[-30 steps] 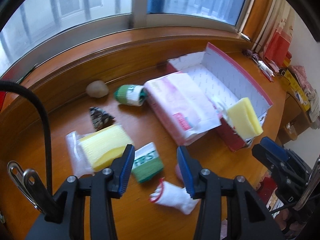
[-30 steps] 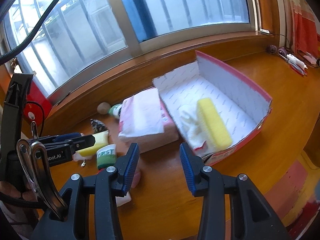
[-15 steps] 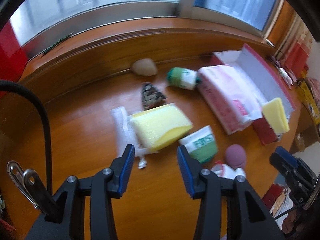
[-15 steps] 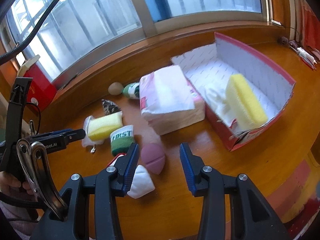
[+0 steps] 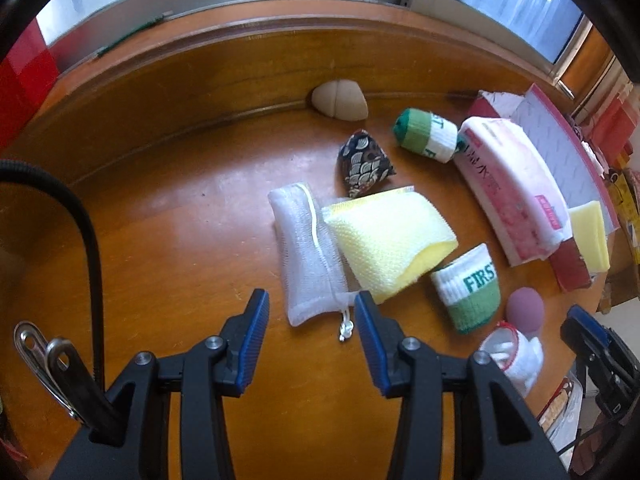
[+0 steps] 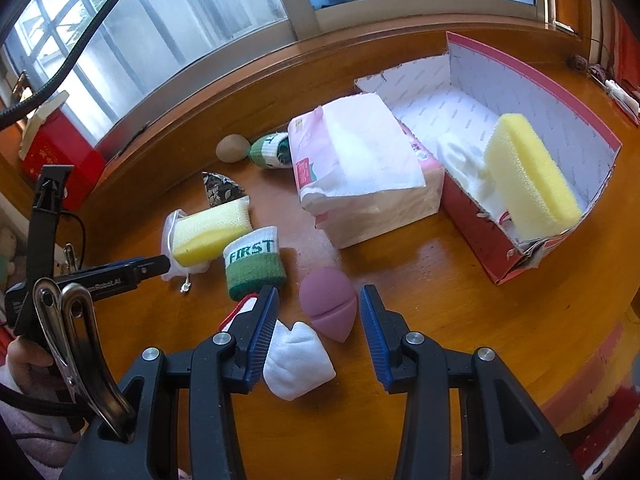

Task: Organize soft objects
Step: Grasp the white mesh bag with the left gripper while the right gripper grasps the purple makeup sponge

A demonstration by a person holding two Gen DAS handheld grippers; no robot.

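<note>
Left claw [image 5: 311, 334] now nearer the white mesh pouch [image 5: 308, 252], from the green wristband [image 5: 470, 288].

I am holding my left gripper [image 5: 311, 322] level with jaws parted, gripping nothing. I am holding my right gripper [image 6: 319, 320] likewise, jaws parted and empty.

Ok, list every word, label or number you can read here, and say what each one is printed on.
"FIRST" on the green and white wristband near the yellow sponge.
"...Robot.AI", its start hidden, on the left gripper as seen from the right wrist.
Second rolled wristband: only stray letters show.
Tissue pack: pink label and side print too blurred to read.
</note>
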